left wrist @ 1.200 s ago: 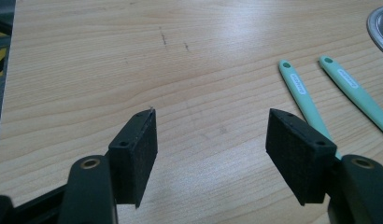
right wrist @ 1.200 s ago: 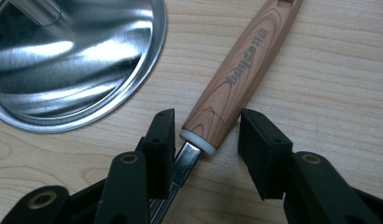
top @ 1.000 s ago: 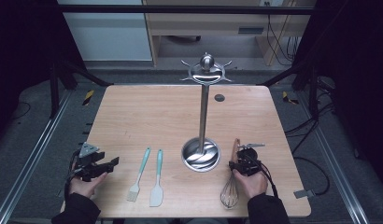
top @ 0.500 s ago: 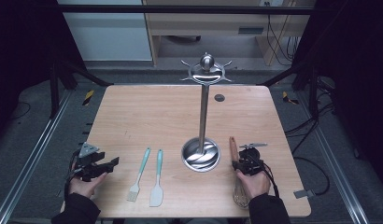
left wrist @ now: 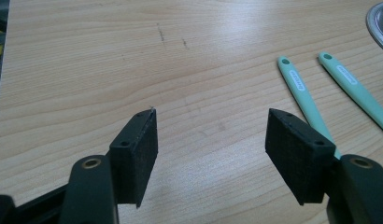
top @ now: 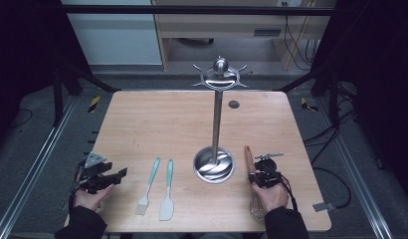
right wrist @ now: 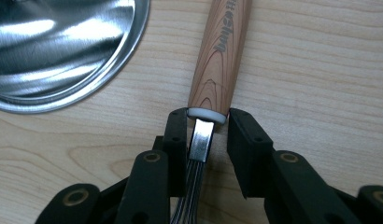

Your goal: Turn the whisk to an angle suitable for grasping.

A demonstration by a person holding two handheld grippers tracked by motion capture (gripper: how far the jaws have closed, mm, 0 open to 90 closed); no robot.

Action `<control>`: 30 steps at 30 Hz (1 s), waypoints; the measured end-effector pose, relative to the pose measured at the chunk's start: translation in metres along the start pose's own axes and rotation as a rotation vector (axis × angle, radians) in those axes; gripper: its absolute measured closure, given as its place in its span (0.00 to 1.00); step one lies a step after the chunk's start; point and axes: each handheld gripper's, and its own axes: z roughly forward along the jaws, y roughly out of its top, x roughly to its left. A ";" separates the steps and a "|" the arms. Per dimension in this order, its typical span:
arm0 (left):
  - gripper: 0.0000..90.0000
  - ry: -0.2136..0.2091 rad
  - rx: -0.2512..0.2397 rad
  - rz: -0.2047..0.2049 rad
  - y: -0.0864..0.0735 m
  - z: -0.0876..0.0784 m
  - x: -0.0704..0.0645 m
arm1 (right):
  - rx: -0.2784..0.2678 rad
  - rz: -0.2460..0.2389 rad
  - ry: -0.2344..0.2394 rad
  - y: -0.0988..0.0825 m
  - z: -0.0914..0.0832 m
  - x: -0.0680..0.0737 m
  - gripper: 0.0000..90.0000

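You are working in a lab-style recording bay: a bare wooden bench (top: pixel 157 119) stands inside a metal rail frame (top: pixel 33 169), with dark curtains (top: pixel 23 59) at both sides and loose cables (top: pixel 336 174) on the grey floor (top: pixel 43 124).

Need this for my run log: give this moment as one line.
right gripper: fingers just closing on whisk, at handle collar | whisk: flat on table | left gripper: open, empty

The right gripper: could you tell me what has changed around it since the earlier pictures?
The right gripper has just been closing its jaws around the whisk, at the collar where the wooden handle meets the wires; whether the pads press yet is unclear. The whisk lies on the table as before. The left gripper, brush, spatula and stand stayed put.
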 end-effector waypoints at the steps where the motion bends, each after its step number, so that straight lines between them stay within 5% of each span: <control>1: 0.38 0.000 0.000 0.000 0.000 0.000 0.000 | 0.003 -0.008 -0.001 0.000 0.000 -0.001 0.77; 7: 0.38 -0.002 0.001 0.000 0.000 0.000 0.000 | 0.006 -0.041 -0.015 -0.001 -0.002 -0.005 0.78; 19: 0.38 -0.002 0.000 -0.001 0.000 0.000 0.000 | 0.042 -0.021 -0.015 -0.001 -0.002 -0.006 0.84; 20: 0.38 -0.002 0.000 -0.001 0.000 0.000 0.000 | 0.045 -0.025 -0.020 -0.001 -0.003 -0.007 0.90; 30: 0.38 -0.005 -0.002 -0.002 0.000 -0.001 0.001 | 0.058 -0.083 -0.005 -0.004 -0.006 -0.017 0.89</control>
